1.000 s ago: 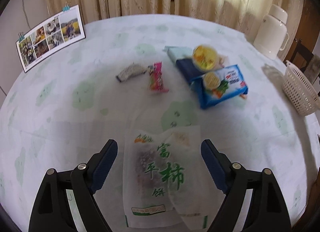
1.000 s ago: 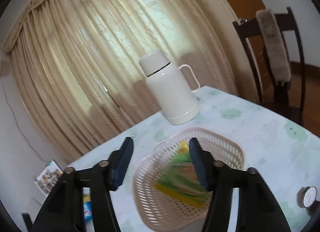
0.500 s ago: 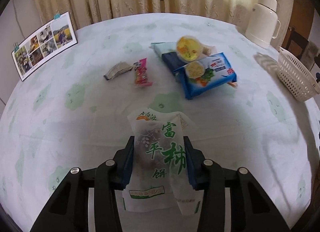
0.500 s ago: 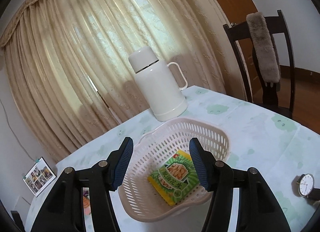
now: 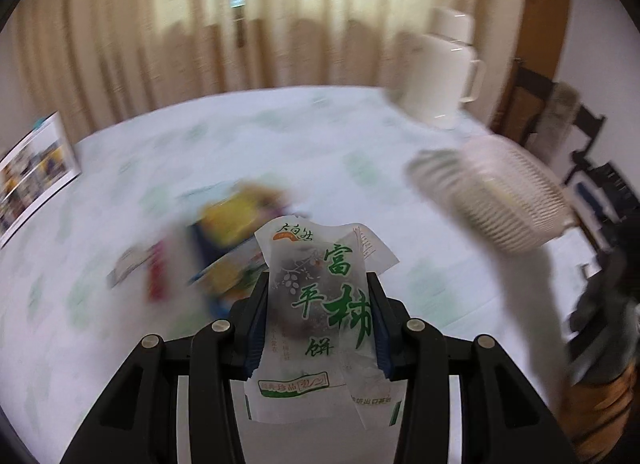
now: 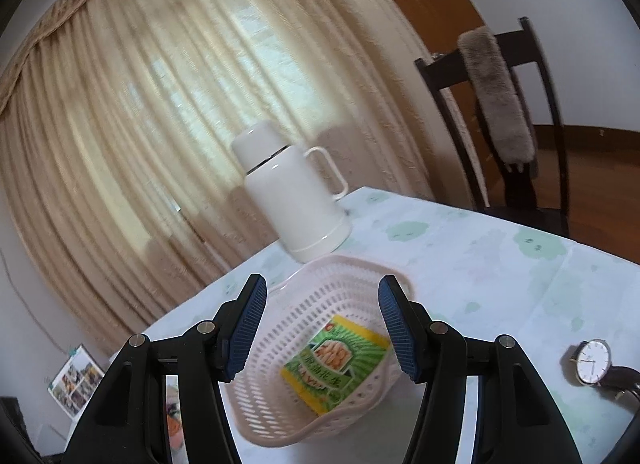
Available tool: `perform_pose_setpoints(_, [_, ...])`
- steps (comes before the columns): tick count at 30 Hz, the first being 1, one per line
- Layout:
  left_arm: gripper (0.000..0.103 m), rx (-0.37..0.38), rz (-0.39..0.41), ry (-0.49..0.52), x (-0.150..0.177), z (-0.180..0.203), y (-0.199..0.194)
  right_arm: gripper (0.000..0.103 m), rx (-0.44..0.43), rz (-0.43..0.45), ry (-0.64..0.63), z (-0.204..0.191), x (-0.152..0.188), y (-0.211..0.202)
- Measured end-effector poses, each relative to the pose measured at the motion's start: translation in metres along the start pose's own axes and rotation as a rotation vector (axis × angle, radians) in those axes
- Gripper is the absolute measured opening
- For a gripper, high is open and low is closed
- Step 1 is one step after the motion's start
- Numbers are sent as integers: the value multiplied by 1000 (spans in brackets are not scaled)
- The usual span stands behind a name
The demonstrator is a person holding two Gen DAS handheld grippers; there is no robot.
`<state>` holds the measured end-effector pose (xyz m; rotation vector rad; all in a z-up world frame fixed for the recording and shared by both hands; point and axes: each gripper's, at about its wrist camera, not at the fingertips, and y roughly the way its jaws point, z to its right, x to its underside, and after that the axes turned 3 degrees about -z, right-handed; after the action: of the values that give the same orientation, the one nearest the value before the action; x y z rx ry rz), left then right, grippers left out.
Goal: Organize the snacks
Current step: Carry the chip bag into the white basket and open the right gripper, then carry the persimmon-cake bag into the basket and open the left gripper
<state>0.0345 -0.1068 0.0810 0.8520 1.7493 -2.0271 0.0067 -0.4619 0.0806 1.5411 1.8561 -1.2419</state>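
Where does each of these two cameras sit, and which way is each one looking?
Left wrist view: sits on the left gripper, looking along its fingers, shut on a white persimmon-cake packet, over the table toward the curtains.
Right wrist view: sits on the right gripper, its open, empty fingers framing the basket holding a green peanut packet.
Shared: both show the basket, the white thermos and the photo sheet.

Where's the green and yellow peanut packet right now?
In the right wrist view, the peanut packet lies inside the white basket on the table, just in front of the white thermos jug.
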Motion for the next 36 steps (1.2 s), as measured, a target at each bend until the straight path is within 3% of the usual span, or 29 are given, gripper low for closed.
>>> perform_pose_setpoints(10, [41,160,33,135,-68,101,30,60,67,40,99,22,-4,-3])
perform_pose_setpoints(21, [42,270,19,185,-109,174,65,61,96,52,149,31,-8,-3])
perform_pose_setpoints(22, [43,275,16,188,-110,178,68,61,99,53,156,33,-8,-2])
perform_pose_setpoints(24, [57,287,-1,190,-110,182,72,61,102,52,167,35,-8,-2])
perform_pose_setpoints(25, [75,289,-3,183,-110,182,74,61,103,51,168,36,-9,-1])
perform_pose_setpoints(26, [84,293,13,166,-109,180,74,61,104,51,169,36,-9,-1])
perform_pose_setpoints(36, [85,202,31,84,-102,139,67,61,98,60,138,32,-9,-3])
